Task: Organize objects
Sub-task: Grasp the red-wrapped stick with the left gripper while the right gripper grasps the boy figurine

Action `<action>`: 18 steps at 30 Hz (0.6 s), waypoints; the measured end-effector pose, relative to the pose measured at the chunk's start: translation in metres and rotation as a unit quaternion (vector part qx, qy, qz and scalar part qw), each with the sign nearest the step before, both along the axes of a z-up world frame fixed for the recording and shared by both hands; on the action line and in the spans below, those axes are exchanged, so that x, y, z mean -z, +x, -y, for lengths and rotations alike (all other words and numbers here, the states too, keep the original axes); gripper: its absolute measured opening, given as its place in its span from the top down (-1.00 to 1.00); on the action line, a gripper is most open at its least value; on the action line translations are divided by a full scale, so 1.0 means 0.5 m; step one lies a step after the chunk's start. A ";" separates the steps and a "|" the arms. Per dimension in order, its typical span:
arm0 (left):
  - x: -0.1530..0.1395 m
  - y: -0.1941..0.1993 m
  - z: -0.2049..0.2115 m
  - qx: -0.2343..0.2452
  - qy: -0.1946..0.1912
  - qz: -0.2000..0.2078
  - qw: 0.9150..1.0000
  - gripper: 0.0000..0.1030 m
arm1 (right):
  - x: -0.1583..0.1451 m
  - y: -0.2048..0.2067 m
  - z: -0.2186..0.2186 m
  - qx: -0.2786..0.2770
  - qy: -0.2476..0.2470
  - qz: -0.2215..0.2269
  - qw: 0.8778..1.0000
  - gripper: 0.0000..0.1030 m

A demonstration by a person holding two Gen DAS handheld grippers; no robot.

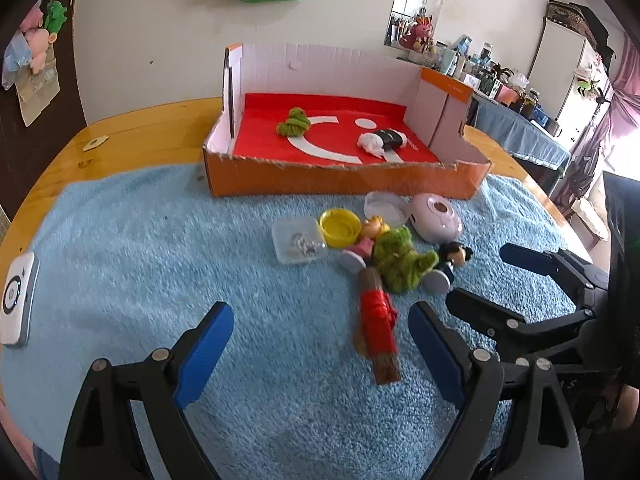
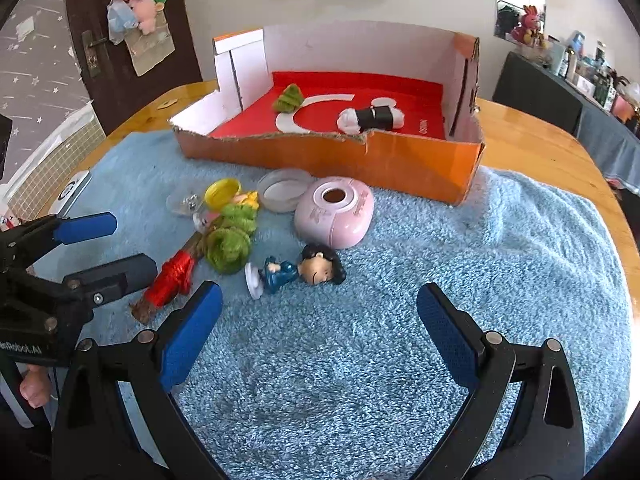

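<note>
An orange cardboard box (image 1: 344,182) (image 2: 400,160) with a red floor stands at the back of the blue towel (image 1: 160,240). In it lie a green yarn bundle (image 1: 295,122) (image 2: 289,98) and a black-and-white roll (image 1: 382,140) (image 2: 370,119). In front lies a pile: a brown stick wrapped in red (image 1: 376,328) (image 2: 172,276), a green plush (image 1: 400,260) (image 2: 230,240), a dark-haired doll (image 2: 298,270) (image 1: 452,258), a pink round case (image 2: 336,212) (image 1: 436,218), a yellow lid (image 1: 340,227) (image 2: 222,192), a clear box (image 1: 298,240). My left gripper (image 1: 320,352) is open, the stick between its fingers. My right gripper (image 2: 320,336) is open and empty, just short of the doll.
A white device (image 1: 18,300) lies at the towel's left edge. A clear round lid (image 2: 284,190) lies beside the pink case. The wooden table (image 1: 140,140) shows around the towel. A cluttered counter (image 1: 520,120) stands to the right.
</note>
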State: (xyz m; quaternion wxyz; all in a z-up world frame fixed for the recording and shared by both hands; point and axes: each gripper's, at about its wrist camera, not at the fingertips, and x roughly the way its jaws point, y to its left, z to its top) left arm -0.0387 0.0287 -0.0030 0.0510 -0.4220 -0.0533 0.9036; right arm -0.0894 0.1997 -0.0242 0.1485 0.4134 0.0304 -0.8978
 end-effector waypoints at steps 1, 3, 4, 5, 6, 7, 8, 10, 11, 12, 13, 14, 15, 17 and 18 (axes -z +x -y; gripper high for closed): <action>0.001 0.003 -0.002 0.000 0.000 0.000 1.000 -0.76 | 0.002 -0.001 -0.001 -0.002 0.000 0.001 1.000 -0.93; 0.004 0.005 -0.005 0.002 -0.002 0.001 1.000 -0.76 | 0.003 -0.006 -0.002 -0.005 0.003 0.004 1.000 -0.93; 0.005 0.005 -0.006 0.002 -0.003 0.002 1.000 -0.76 | 0.003 -0.008 -0.003 -0.007 0.004 0.004 1.000 -0.93; 0.006 0.005 -0.008 0.003 -0.003 0.003 1.000 -0.76 | 0.003 -0.010 -0.004 -0.009 0.005 0.004 1.000 -0.93; 0.008 0.005 -0.009 0.004 -0.003 0.003 1.000 -0.76 | 0.003 -0.012 -0.004 -0.011 0.006 0.005 1.000 -0.93; 0.009 0.004 -0.011 0.003 -0.004 0.004 1.000 -0.76 | 0.003 -0.014 -0.005 -0.013 0.007 0.005 1.000 -0.92; 0.012 0.003 -0.013 0.004 -0.005 0.005 1.000 -0.76 | 0.004 -0.016 -0.004 -0.015 0.007 0.006 1.000 -0.92; 0.017 0.002 -0.017 0.007 -0.006 0.007 1.000 -0.76 | 0.006 -0.021 -0.003 -0.022 0.005 0.009 1.000 -0.87; 0.019 0.001 -0.019 0.008 -0.007 0.008 1.000 -0.76 | 0.008 -0.023 -0.002 -0.026 0.005 0.012 1.000 -0.84; 0.022 0.000 -0.021 0.010 -0.008 0.009 1.000 -0.76 | 0.009 -0.025 0.000 -0.030 0.004 0.014 0.999 -0.74; 0.024 0.000 -0.023 0.011 -0.011 0.010 1.000 -0.71 | 0.012 -0.029 0.001 -0.033 0.002 0.018 0.999 -0.66; 0.026 -0.001 -0.024 0.012 -0.012 0.011 1.000 -0.66 | 0.013 -0.032 0.002 -0.033 0.002 0.018 0.999 -0.66; 0.029 -0.002 -0.026 0.013 -0.014 0.013 1.000 -0.63 | 0.012 -0.034 0.003 -0.034 0.004 0.016 0.999 -0.65; 0.035 -0.005 -0.027 0.012 -0.017 0.016 1.000 -0.52 | 0.012 -0.038 0.006 -0.035 0.003 0.015 0.999 -0.57; 0.036 -0.006 -0.027 0.011 -0.020 0.015 1.000 -0.51 | 0.012 -0.040 0.007 -0.036 0.004 0.015 0.999 -0.53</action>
